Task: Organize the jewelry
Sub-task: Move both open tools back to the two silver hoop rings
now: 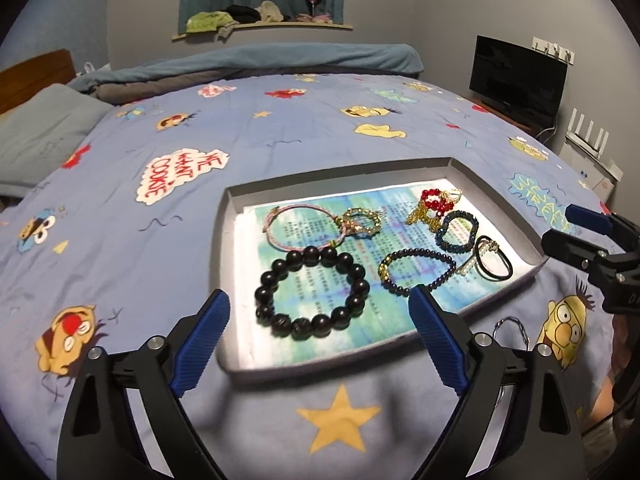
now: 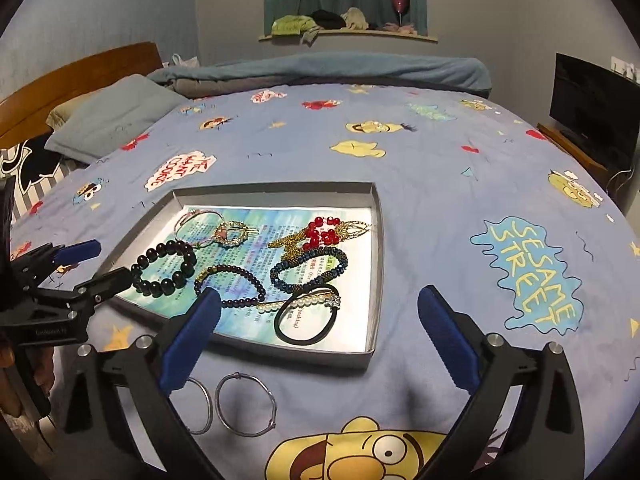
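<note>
A shallow grey tray (image 1: 460, 166) (image 2: 376, 264) lies on the bedspread and holds several bracelets: a big black bead bracelet (image 1: 312, 294) (image 2: 164, 268), a dark small-bead bracelet (image 1: 416, 270) (image 2: 230, 286), a pink bangle (image 1: 298, 226), a red bead piece (image 1: 434, 200) (image 2: 322, 234), a blue bead bracelet (image 2: 308, 270) and a black hair tie (image 1: 494, 262) (image 2: 308, 318). Two silver wire bangles (image 2: 246, 404) lie on the bedspread in front of the tray. My left gripper (image 1: 320, 336) (image 2: 96, 264) is open at the tray's near edge. My right gripper (image 2: 320, 340) (image 1: 560, 224) is open above the silver bangles.
The bed has a blue cartoon-print cover (image 2: 440, 160) with pillows (image 2: 112, 116) and a folded blanket (image 2: 320, 70) at the far side. A black monitor (image 2: 596, 108) stands to the right. A shelf (image 2: 348, 36) with clothes is on the back wall.
</note>
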A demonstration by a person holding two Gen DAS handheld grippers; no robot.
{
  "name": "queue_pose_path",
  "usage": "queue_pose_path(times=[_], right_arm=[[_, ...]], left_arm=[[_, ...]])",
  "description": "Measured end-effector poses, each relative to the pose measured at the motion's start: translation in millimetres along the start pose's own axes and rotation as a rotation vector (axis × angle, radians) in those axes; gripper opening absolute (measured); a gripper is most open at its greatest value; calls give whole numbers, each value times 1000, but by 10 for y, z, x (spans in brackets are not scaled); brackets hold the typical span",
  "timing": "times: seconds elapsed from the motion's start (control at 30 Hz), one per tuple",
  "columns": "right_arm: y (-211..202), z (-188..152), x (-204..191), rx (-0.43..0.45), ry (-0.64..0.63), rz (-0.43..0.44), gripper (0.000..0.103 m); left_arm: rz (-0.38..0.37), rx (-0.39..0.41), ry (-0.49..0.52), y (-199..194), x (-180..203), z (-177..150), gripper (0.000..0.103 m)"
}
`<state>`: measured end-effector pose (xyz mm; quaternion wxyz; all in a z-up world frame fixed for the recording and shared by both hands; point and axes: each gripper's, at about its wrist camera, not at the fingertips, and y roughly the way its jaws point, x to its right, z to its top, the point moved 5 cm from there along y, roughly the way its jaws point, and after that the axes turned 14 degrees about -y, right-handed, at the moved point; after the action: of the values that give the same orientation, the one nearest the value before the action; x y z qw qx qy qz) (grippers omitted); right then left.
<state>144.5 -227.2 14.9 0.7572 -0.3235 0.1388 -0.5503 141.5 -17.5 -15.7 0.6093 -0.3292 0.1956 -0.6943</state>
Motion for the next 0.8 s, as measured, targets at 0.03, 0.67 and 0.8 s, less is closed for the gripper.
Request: queue_pose_path(times=[0.03, 0.67, 0.8], right_arm=[[-21, -2, 1, 3, -1, -6, 97], [-363, -245, 75, 25, -11, -31, 97], [-367, -328, 105, 17, 3, -20, 97]], left_arm=[[-1, 2, 0, -34, -7, -13, 92], [-11, -23, 29, -368, 39, -409, 94], [-18, -35, 40, -389, 94, -515, 94]])
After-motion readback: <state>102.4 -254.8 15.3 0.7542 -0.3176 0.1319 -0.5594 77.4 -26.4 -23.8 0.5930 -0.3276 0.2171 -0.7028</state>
